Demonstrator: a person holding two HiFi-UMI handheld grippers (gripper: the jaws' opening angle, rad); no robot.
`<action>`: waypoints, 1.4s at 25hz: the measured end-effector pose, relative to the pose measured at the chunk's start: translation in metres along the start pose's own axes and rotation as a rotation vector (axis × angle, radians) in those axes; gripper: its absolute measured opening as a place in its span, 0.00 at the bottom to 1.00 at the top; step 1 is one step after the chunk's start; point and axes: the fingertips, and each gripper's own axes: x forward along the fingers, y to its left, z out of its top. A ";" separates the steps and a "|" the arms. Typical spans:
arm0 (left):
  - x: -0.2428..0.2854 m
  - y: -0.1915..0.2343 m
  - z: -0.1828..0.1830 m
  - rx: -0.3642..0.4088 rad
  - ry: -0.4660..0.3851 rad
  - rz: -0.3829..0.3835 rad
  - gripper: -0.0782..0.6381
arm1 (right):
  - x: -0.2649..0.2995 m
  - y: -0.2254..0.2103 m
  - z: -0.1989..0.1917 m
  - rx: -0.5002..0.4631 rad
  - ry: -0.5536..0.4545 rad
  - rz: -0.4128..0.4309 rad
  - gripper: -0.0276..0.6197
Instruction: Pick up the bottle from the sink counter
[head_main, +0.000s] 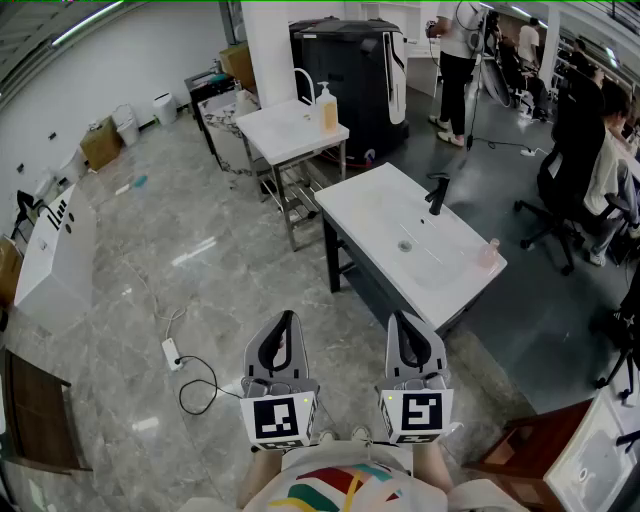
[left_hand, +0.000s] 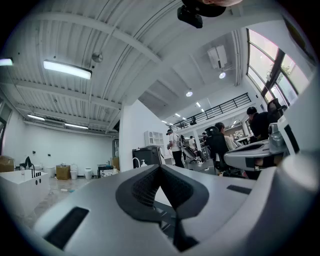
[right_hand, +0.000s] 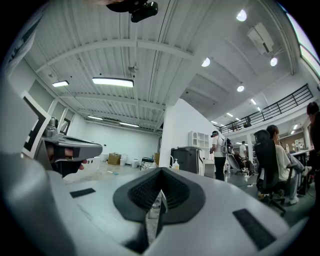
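Note:
A small pinkish bottle (head_main: 488, 252) stands at the right corner of the white sink counter (head_main: 372, 201), right of the basin and the black faucet (head_main: 437, 192). A yellow soap bottle (head_main: 328, 108) stands on a second white sink table (head_main: 283, 126) farther back; it also shows small in the right gripper view (right_hand: 175, 165). My left gripper (head_main: 287, 318) and right gripper (head_main: 403, 318) are held side by side low in the head view, well short of the counter. Both point level into the room, and each has its jaws together with nothing between them (left_hand: 160, 167) (right_hand: 161, 172).
A power strip (head_main: 172, 352) with a black cable lies on the floor left of the grippers. A black machine (head_main: 355, 70) stands behind the far table. People sit on office chairs (head_main: 565, 190) at the right. A white cabinet (head_main: 50, 250) stands at the left.

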 end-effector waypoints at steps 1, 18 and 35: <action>0.002 -0.001 0.001 0.005 -0.001 -0.002 0.13 | 0.001 -0.001 0.000 -0.002 -0.001 0.001 0.06; 0.026 -0.026 -0.009 0.007 0.002 -0.002 0.13 | 0.005 -0.024 -0.006 -0.007 -0.034 0.044 0.06; 0.038 -0.040 -0.013 -0.012 -0.025 0.000 0.13 | 0.001 -0.032 0.001 -0.083 -0.087 0.097 0.06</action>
